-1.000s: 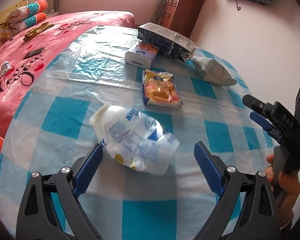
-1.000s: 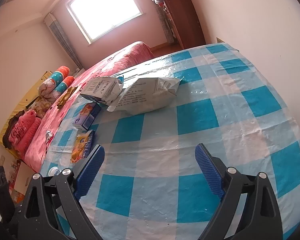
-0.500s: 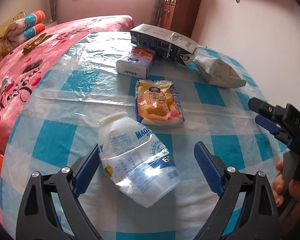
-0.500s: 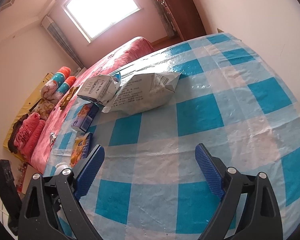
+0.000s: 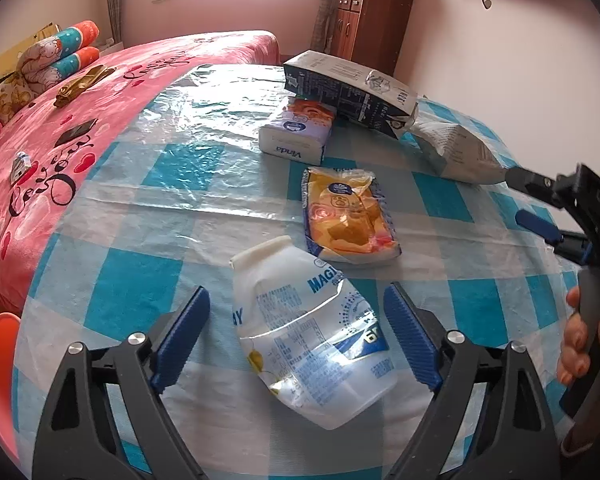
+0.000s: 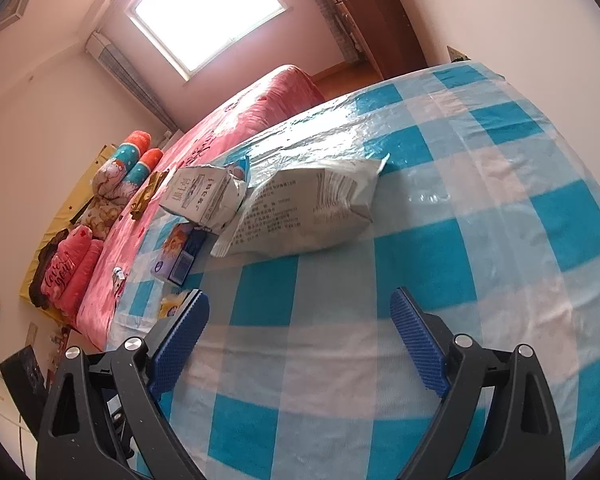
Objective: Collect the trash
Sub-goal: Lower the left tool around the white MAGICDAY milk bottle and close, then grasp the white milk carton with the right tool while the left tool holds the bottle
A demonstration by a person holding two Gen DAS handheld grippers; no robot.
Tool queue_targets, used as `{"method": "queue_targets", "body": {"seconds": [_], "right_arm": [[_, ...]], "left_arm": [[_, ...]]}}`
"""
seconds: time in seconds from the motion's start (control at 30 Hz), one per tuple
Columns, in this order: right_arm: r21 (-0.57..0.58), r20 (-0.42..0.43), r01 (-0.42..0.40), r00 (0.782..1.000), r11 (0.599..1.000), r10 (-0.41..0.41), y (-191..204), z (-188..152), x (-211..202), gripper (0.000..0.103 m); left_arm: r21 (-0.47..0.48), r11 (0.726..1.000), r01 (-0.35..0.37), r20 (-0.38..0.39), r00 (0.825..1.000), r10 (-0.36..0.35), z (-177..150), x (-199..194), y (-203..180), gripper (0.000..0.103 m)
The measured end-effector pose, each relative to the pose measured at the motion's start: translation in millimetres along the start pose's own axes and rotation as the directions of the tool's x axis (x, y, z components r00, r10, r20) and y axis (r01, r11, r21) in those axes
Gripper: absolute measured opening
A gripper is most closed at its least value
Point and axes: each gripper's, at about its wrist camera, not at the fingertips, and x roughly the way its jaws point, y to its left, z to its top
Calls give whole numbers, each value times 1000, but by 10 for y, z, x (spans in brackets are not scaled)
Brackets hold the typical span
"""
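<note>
Our left fingers [image 5: 410,342], spread wide, have slid forward to either side of the crushed milk bottle [image 5: 308,334] lying on the table [image 5: 136,280], so we judge closing comes next, while our right fingers [image 6: 418,344] hang open over bare cloth

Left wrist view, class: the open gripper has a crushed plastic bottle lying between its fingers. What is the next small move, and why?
Probably ease the left gripper slightly forward and down, then close on the crushed bottle. The bottle lies on the checked tablecloth between the open fingers, but neither pad appears to touch it yet, and its widest part sits just behind the tips.
</note>
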Motion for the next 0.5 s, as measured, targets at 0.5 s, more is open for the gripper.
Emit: {"method": "queue_targets", "body": {"seconds": [0.5], "right_arm": [[-333,-6,-33,999,942,33,855,493,398,91]], "left_arm": [[-46,999,27,15,1000,-26,68,-15,185,56]]}}
